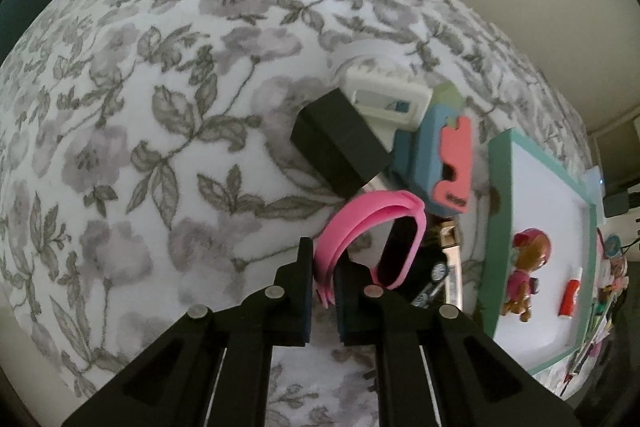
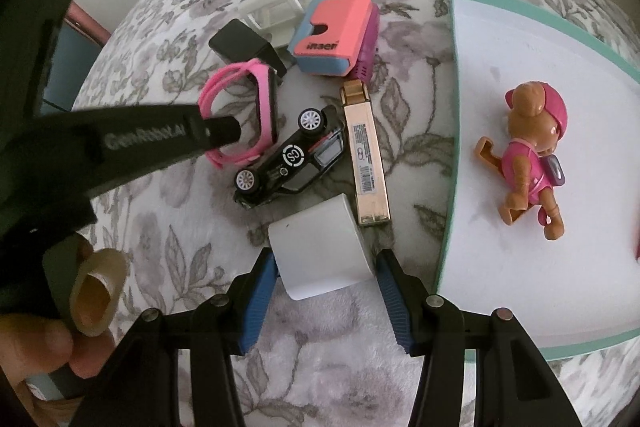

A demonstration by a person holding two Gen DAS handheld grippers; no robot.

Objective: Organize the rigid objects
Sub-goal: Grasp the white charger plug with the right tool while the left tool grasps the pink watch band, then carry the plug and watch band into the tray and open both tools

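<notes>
My left gripper (image 1: pixel 323 279) is shut on the strap of a pink wristband (image 1: pixel 372 227); the same band (image 2: pixel 244 115) shows in the right wrist view with the left gripper's finger on it. My right gripper (image 2: pixel 326 267) is closed on a white rounded block (image 2: pixel 320 247), just above the floral blanket. Beside them lie a black toy car (image 2: pixel 290 155), a gold stick (image 2: pixel 364 155), a black box (image 1: pixel 340 143), a white plastic frame (image 1: pixel 390 99) and a blue-and-coral block (image 2: pixel 332 31). A teal-rimmed white tray (image 2: pixel 454 131) at the right holds a dog figure (image 2: pixel 532 155).
The floral blanket (image 1: pixel 140 147) covers the surface, open to the left of the pile. The tray (image 1: pixel 500 195) also holds a small red item (image 1: pixel 570 297). Clutter lies past the tray's far side (image 1: pixel 612 267). A wall stands behind.
</notes>
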